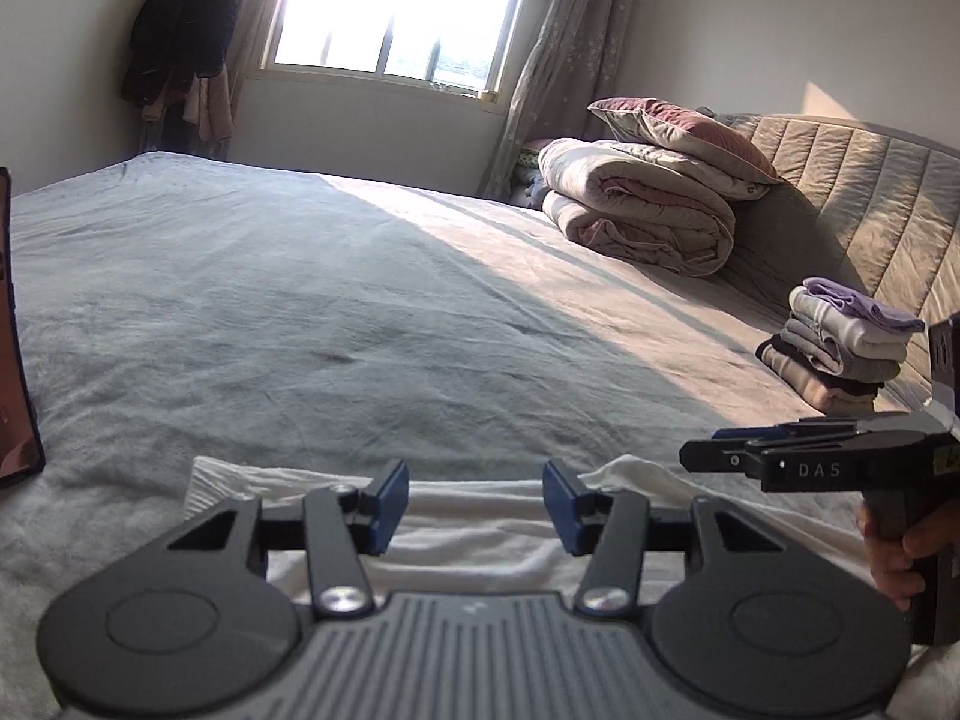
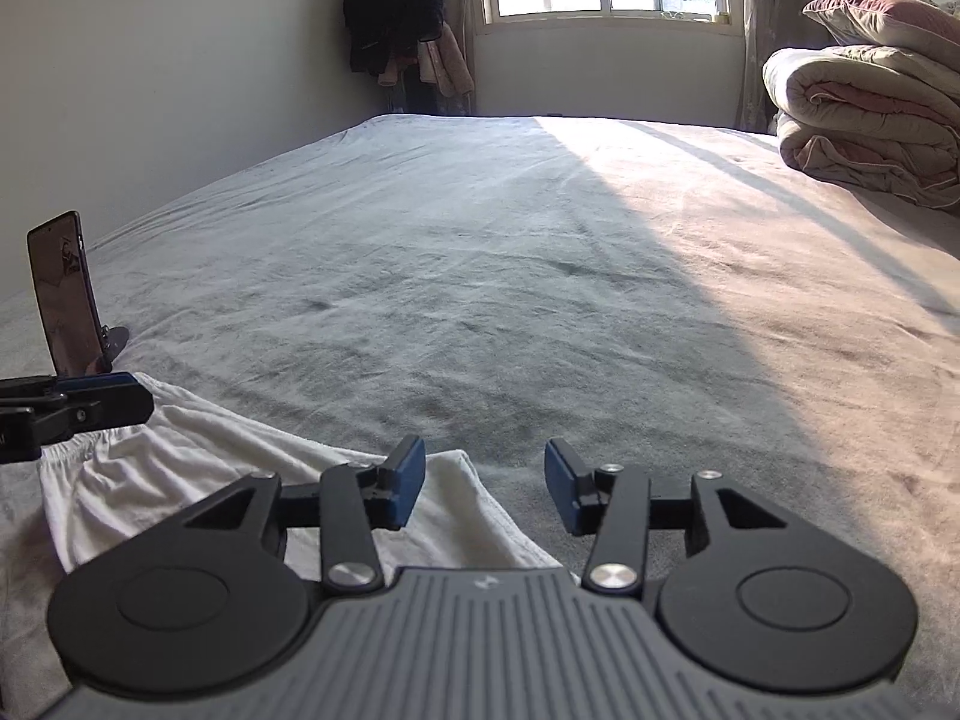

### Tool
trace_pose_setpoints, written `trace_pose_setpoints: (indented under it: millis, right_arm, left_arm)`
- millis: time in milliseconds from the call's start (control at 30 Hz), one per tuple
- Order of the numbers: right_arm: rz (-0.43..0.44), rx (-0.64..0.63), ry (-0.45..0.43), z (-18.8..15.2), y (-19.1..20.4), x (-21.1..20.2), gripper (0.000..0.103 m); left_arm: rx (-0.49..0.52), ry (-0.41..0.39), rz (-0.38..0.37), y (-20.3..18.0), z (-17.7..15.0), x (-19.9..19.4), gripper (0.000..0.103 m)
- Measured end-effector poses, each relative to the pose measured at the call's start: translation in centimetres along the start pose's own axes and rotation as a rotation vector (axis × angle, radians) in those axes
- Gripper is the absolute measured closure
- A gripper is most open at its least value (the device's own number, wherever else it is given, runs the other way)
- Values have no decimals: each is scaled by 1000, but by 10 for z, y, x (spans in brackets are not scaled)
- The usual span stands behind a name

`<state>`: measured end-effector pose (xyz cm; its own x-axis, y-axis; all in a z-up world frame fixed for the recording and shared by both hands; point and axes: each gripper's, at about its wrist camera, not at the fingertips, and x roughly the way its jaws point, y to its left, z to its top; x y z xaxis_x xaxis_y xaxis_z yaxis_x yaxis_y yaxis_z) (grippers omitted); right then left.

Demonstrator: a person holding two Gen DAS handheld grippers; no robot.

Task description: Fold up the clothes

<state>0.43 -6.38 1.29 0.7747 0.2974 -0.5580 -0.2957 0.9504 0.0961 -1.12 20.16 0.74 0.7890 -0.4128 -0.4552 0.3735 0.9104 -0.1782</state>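
A white garment (image 1: 480, 516) lies flat on the grey bedspread near the bed's front edge; in the right wrist view the same garment (image 2: 198, 474) shows a gathered waistband at its left end. My left gripper (image 1: 476, 504) hovers just above it, open, with nothing between its blue pads. My right gripper (image 2: 485, 489) is open too, over the garment's right end, nothing in its jaws. From the left wrist view the right gripper (image 1: 744, 450) is seen side-on at the right, held by a hand (image 1: 894, 546). The left gripper's fingertips (image 2: 102, 396) enter the right wrist view at the left edge.
A stack of folded clothes (image 1: 840, 342) sits at the right by the padded headboard (image 1: 858, 192). A rolled duvet with a pillow on top (image 1: 648, 204) lies further back. A phone on a stand (image 2: 63, 294) stands at the bed's left edge. Bedspread (image 2: 480, 252) stretches toward the window.
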Motion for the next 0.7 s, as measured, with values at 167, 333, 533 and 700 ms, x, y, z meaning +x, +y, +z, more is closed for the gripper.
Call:
trace_pose_setpoints:
  millis: [167,333,533,700]
  right_arm:
    - [64,-69,37,-31,14,-39,51]
    - [107,-107,70,-68,30,-60,49]
    - [54,-110,54,-92,32,-67,36]
    - [23,-80,33,-90,37,-76,36]
  left_arm:
    - [128,55,14,-10,-24,-9,52]
    - [138,93,110,10,-44,-26,53]
    - [71,77,199,43,-52,-48,62]
    - [52,47,206,36,-45,-61,56]
